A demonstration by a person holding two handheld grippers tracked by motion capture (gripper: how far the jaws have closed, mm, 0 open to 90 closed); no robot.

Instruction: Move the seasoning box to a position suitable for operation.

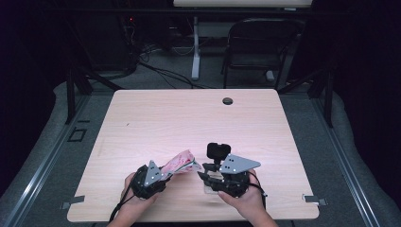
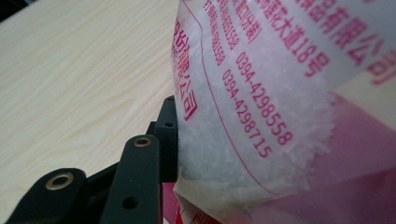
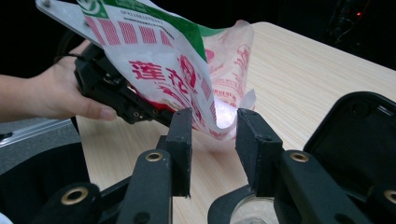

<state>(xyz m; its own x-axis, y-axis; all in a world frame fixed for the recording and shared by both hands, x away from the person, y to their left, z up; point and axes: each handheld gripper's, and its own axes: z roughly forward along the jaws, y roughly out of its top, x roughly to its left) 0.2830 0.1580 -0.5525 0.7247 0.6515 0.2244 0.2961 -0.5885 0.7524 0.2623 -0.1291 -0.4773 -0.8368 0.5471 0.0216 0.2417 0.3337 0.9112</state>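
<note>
A plastic bag [image 1: 182, 163] with pink, red and green print hangs over the table's near middle. In the left gripper view the bag [image 2: 261, 116] holds white crystals and presses against one black finger [image 2: 166, 140]. My left gripper [image 1: 166, 173] is shut on the bag's end and holds it tilted. My right gripper [image 3: 214, 135] stands open just short of the bag's lower corner [image 3: 224, 122], which hangs past the gap between its jaws. In the high view the right gripper [image 1: 204, 170] sits right beside the bag.
The light wooden table [image 1: 189, 118] has a cable hole [image 1: 227, 100] at the far side. A clear glass rim [image 3: 254, 215] and a black rounded container [image 3: 359, 135] lie under the right gripper. A chair [image 1: 257, 47] stands beyond the table.
</note>
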